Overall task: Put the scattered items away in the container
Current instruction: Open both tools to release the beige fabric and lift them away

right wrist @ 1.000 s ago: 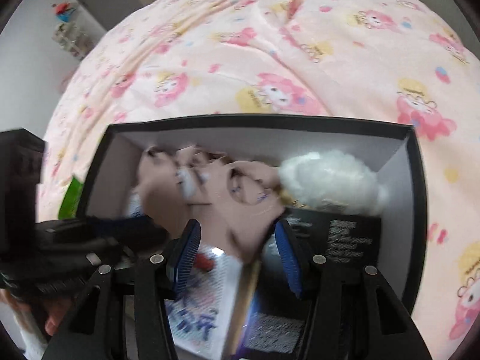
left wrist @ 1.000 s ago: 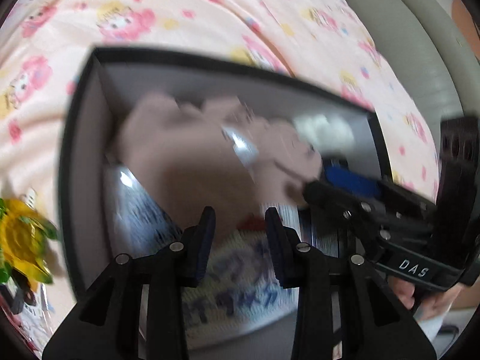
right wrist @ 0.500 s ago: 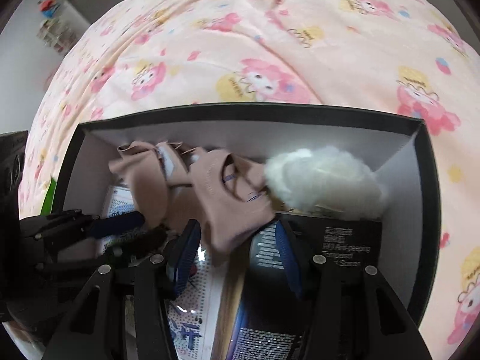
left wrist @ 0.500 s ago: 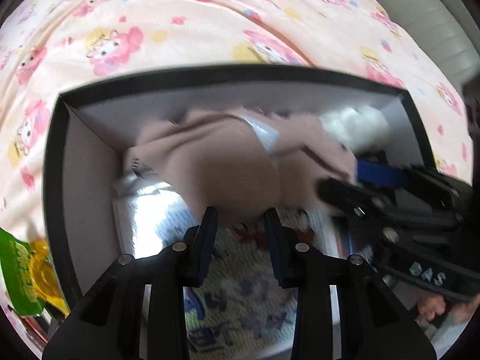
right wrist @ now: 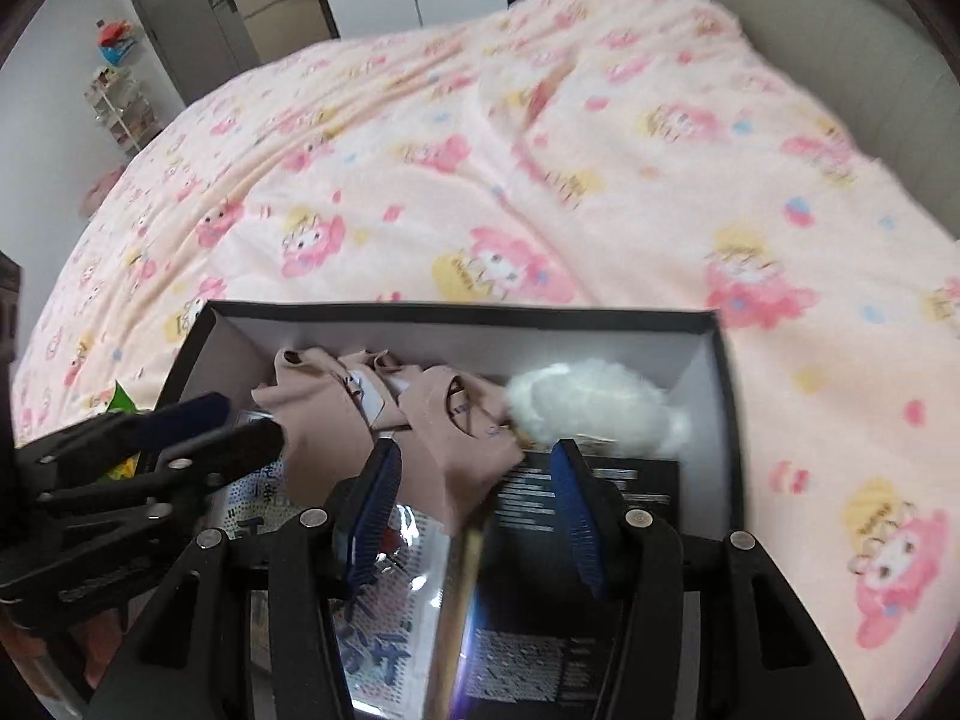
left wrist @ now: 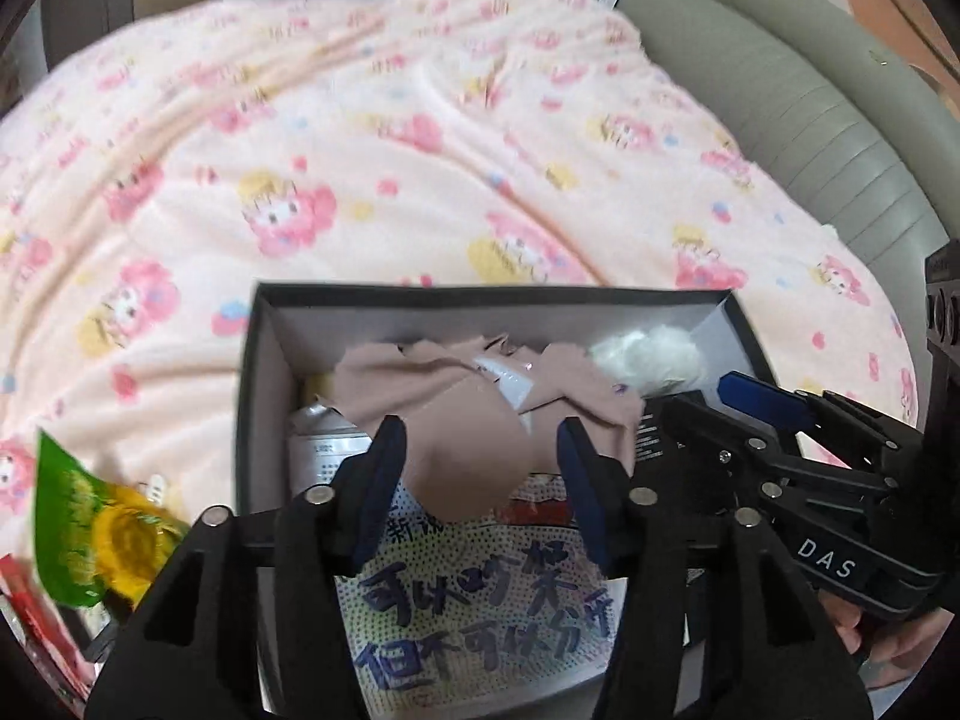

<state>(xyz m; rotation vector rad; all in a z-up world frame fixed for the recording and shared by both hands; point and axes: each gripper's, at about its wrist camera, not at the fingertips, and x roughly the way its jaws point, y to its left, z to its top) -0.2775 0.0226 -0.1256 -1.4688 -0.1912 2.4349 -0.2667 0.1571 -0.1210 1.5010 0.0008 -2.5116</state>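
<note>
Box (left wrist: 264, 360) on the bed is the landmark: pink cloth (left wrist: 456, 414) lies inside, heaped high over the packets, w/ white fluff (right wrist: 594, 408) at its far right corner. Left gripper (left wrist: 480, 468) has just been opening; jaws apart, cloth not pinched. Right gripper (right wrist: 474, 492) also apart, empty. Risk: a pad snags the loose cloth & drags it out. Green packet (left wrist: 72, 534) left of box not yet packed.

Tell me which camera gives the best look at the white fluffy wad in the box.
The right wrist view: the white fluffy wad lies whole and near centre. The left wrist view shows it smaller, partly behind the right gripper.
</note>
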